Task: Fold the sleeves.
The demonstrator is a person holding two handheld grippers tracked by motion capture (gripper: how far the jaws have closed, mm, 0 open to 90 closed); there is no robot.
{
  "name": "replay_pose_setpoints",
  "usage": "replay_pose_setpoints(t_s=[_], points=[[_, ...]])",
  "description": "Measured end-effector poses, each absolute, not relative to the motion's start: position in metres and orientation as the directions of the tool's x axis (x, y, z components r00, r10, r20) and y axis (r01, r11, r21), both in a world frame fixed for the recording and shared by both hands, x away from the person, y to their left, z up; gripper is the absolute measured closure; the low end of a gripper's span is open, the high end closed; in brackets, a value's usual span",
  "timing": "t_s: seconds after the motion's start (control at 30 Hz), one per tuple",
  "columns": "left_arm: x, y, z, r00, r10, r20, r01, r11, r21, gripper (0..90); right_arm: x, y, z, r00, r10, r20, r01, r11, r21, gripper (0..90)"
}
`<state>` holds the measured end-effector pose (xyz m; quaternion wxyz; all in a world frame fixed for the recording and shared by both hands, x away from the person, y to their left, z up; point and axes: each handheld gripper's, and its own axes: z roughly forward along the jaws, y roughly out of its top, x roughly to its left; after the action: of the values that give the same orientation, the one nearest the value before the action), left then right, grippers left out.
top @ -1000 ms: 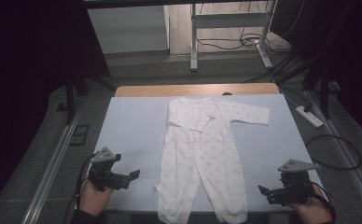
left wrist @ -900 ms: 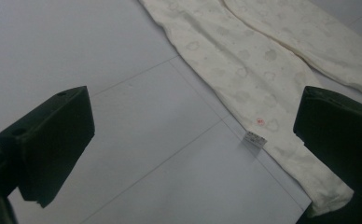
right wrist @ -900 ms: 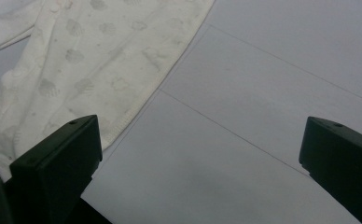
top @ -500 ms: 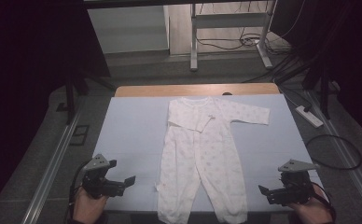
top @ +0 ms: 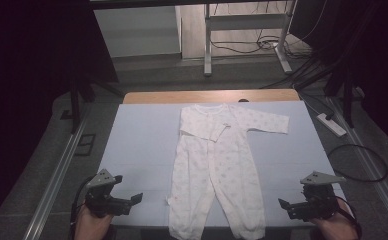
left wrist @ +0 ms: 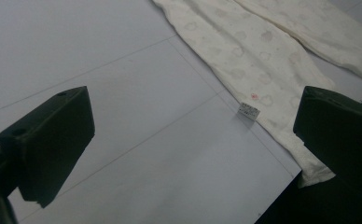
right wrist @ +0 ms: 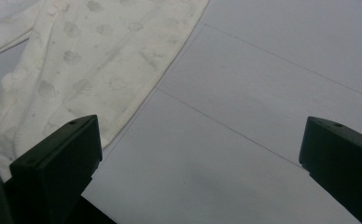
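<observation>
Both tools sat with jaws spread wide and empty at the near edge of my counter (top: 142,150).

From the high view I saw the pale blue counter, and along its middle lay the white baby sleepsuit (top: 217,165), flat, legs toward me, one sleeve folded across the chest and the other stretched out to the right. My left tool (top: 114,202) hovered over the near left corner, apart from the cloth; my right tool (top: 302,206) hovered near the right corner. In the left tool view, a small label (left wrist: 249,111) stuck out from the sleepsuit's leg seam.
</observation>
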<state>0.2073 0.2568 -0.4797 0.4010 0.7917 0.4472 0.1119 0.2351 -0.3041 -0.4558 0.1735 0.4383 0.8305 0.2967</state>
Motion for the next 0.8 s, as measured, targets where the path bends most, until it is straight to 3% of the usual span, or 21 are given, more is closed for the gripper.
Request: replay_pose_setpoints(t_s=[0.8], points=[[0.208, 0.256, -0.481, 0.573, 0.801, -0.173, 0.622, -0.287, 0.728, 0.0, 0.265, -0.308, -0.440, -0.558, 0.830, -0.002, 0.595, 0.402, 0.696, 0.0]])
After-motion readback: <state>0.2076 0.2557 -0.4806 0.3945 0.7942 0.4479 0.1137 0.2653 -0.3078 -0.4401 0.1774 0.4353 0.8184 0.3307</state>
